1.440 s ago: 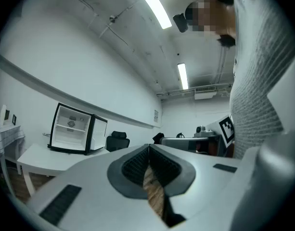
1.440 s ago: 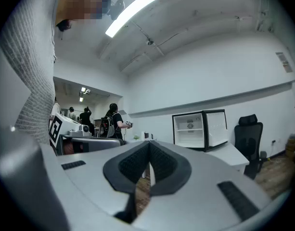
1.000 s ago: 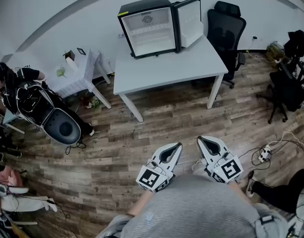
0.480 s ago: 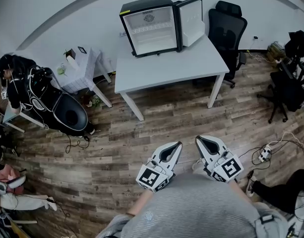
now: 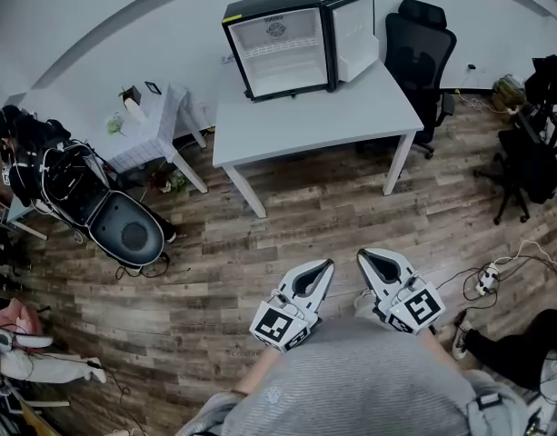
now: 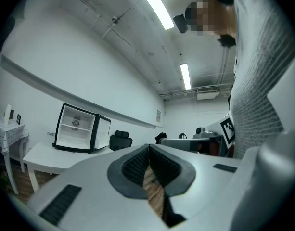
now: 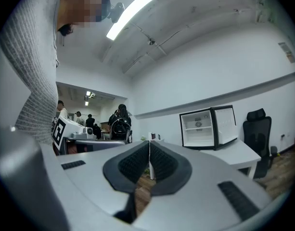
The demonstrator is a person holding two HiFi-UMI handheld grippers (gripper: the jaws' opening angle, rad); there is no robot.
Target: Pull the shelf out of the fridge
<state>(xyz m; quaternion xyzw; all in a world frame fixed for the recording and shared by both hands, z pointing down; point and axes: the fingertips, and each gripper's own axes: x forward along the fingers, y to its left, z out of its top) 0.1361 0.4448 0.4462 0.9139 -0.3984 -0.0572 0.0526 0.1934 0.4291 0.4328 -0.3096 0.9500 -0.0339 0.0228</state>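
A small black fridge (image 5: 278, 44) stands at the back of a white table (image 5: 323, 121), its door (image 5: 355, 33) swung open to the right. A thin shelf (image 5: 280, 45) crosses the white inside of the fridge; the same shelf (image 7: 198, 127) shows in the right gripper view. Far from it, close to my body over the wood floor, are both grippers. My left gripper (image 5: 328, 263) is shut with nothing between its pads. My right gripper (image 5: 362, 254) is likewise shut and empty. In the left gripper view the fridge (image 6: 79, 134) sits far off at the left.
A black office chair (image 5: 422, 53) stands right of the table. A small cloth-covered side table (image 5: 149, 127) is at its left. A person with a black open case (image 5: 114, 221) is at the far left. Cables and a power strip (image 5: 485, 282) lie on the floor at right.
Both grippers stay shut in the same place. At the left the person and the black case have shifted, and the case now lies lower on the floor. The fridge appears slightly further right.
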